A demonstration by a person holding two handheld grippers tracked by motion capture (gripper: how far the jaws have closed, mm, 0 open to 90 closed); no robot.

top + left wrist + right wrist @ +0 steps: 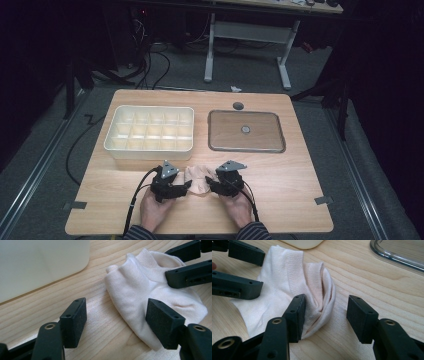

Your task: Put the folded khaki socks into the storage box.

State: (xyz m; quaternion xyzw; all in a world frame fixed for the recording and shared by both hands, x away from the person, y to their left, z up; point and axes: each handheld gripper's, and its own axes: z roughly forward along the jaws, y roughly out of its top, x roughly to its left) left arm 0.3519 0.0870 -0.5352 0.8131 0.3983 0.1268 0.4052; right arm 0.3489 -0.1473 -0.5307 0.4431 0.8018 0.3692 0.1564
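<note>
A pale pink sock (198, 180) lies bunched on the wooden table near its front edge, between my two grippers. My left gripper (188, 185) reaches in from the sock's left, and my right gripper (209, 186) from its right. In the left gripper view the left gripper (117, 322) is open, one pad (163, 322) resting on the sock (140, 290) and the other over bare wood. In the right gripper view the right gripper (328, 318) is open, with the sock's (312, 285) folded edge in the gap. One pad (295, 317) lies against the fabric, the other stands apart.
A cream divided tray (150, 108) stands behind the sock at the left, its wall (37, 265) close to the left gripper. A clear flat lid (265, 137) lies at the right, its rim (397, 257) beyond the right gripper. Bare wood (290, 175) stretches to the right.
</note>
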